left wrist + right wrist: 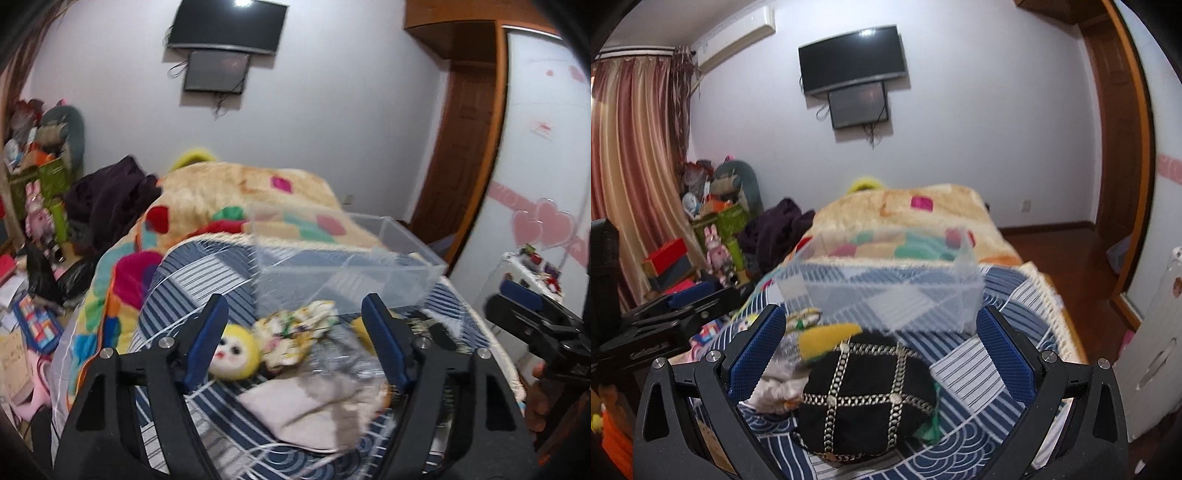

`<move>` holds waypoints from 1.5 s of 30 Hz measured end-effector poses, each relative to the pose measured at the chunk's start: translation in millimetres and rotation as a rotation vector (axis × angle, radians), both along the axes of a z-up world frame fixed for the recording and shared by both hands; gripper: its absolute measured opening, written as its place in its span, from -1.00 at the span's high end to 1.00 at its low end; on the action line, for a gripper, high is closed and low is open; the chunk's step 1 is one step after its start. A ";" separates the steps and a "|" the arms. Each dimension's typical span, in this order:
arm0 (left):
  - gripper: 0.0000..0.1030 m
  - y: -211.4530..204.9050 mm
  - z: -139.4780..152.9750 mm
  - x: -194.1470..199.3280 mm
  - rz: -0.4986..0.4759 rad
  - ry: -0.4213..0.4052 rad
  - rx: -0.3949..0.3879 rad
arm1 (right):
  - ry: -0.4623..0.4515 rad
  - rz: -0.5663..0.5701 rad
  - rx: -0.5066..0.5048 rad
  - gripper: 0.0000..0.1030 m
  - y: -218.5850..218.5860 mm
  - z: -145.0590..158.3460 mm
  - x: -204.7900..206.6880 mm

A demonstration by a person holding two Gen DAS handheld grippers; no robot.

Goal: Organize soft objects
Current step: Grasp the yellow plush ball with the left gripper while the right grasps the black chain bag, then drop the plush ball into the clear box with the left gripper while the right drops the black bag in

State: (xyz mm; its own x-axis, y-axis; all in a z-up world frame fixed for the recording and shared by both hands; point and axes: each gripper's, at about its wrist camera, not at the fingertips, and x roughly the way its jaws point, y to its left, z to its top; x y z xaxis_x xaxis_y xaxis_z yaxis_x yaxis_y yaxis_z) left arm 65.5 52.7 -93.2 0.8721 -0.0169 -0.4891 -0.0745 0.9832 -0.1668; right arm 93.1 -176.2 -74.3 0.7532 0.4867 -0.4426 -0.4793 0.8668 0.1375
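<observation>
Covering the bed [979, 354] is a blue striped quilt, on which a clear plastic box [886, 291] stands beyond a cluster of soft things. Nearest, a black cushion [864, 398] with gold chain trim lies between the wide-spread right tongs [882, 354], touched by neither. A yellow-haired doll [236, 350] and pale folded cloth [314, 410] lie between the left tongs [295, 343], also spread wide and holding nothing.

Bed [979, 369] (blue striped cover) carries clear box [886, 291], black cushion [864, 398], doll [236, 350], cloths [306, 406]
</observation>
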 end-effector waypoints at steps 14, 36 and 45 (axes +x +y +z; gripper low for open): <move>-0.28 23.3 -56.9 26.5 0.133 0.143 -0.017 | 0.194 0.067 -0.052 -0.69 11.8 -37.8 23.7; 0.11 14.7 -26.0 9.5 0.096 0.058 -0.012 | 0.194 0.062 0.012 0.73 -8.6 -29.8 29.3; 0.11 5.5 -4.9 5.5 0.041 0.011 0.000 | 0.100 0.011 0.047 0.73 -19.2 5.0 25.1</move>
